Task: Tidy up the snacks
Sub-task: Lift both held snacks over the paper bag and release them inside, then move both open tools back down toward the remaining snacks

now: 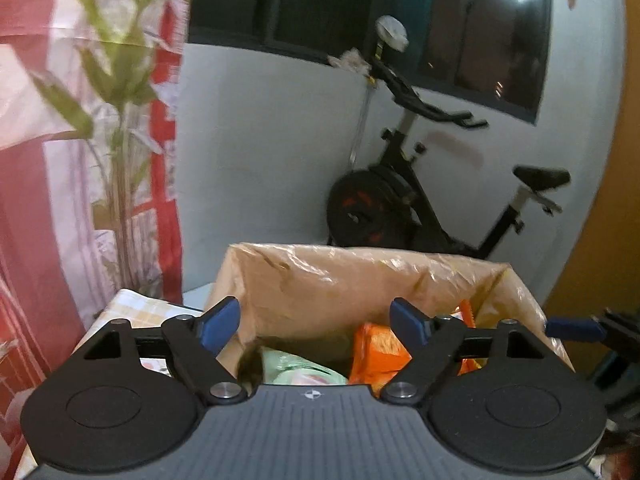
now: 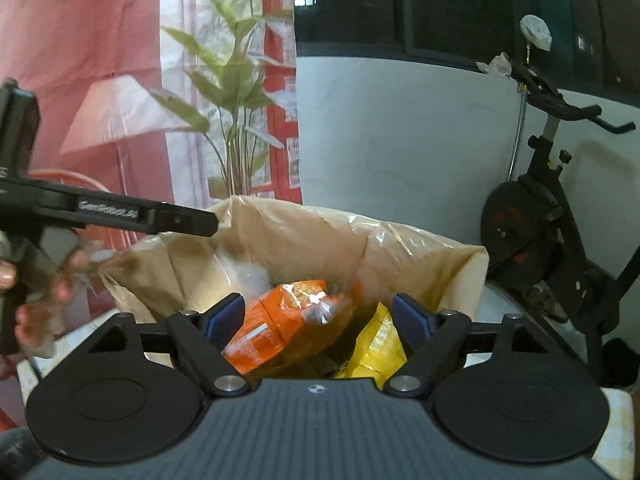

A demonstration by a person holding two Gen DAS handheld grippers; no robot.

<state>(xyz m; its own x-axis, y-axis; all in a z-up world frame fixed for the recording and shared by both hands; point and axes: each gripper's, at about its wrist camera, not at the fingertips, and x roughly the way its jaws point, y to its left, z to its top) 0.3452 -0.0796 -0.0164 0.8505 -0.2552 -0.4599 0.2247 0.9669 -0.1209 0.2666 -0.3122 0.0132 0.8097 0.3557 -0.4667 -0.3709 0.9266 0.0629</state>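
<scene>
Both tongs, left tongs (image 1: 316,322) and right tongs (image 2: 318,320), hang spread and empty over the plastic-lined brown cardboard box (image 2: 404,256). The crinkly orange snack bag (image 2: 288,320) and glossy yellow snack bag (image 2: 374,350) lie inside, below the right tongs; a pale green packet (image 1: 296,368) lies under the left. Best to lift both straight up clear of the liner before fetching more.

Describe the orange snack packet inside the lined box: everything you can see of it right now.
The orange snack packet is a glossy, crinkled foil-like bag, orange with pale printing too blurred to read. It lies tilted inside the plastic-lined cardboard box, its top corner raised and catching glare. A yellow packet sits just right of it; whether they touch is unclear. In the left wrist view it shows beside a pale green packet. The right gripper stands open in front of it, not gripping it.
</scene>
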